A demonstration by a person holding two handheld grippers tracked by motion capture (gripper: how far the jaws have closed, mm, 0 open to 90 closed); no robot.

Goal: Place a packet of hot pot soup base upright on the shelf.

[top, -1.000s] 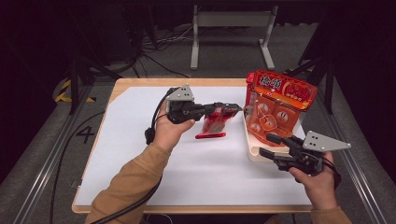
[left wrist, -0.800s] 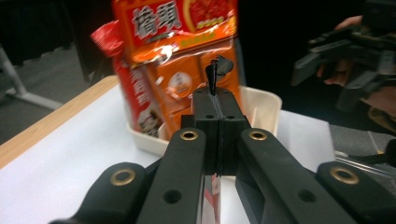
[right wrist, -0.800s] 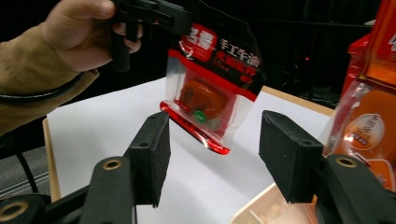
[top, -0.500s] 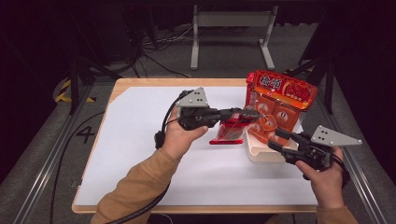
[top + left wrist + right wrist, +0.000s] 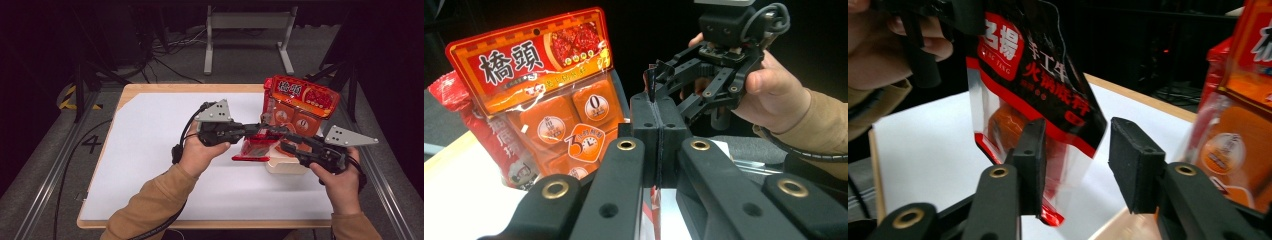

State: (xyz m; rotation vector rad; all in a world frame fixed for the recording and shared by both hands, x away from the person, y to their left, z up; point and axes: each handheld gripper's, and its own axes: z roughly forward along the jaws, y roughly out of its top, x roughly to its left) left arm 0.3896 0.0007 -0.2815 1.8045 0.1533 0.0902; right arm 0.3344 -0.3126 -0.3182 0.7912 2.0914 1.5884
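Jaws of the left gripper are seen clamped tight on the top edge of a small red-and-black sauce pouch, which is held hanging above the white table, just beside a pale tray. In the left gripper view the pads are pressed flat together with only the thin pouch edge pinched between them. Opposite, the right gripper is pointed at the pouch; in its own view its jaws have just been closing, the pouch is seen between the pads, and a clear gap is left on the right side, so the bag is not yet squeezed. Behind both tools, a larger orange packet printed with Chinese characters is propped upright in the tray. The left hand and right hand are shown gripping the handles from the near edge.
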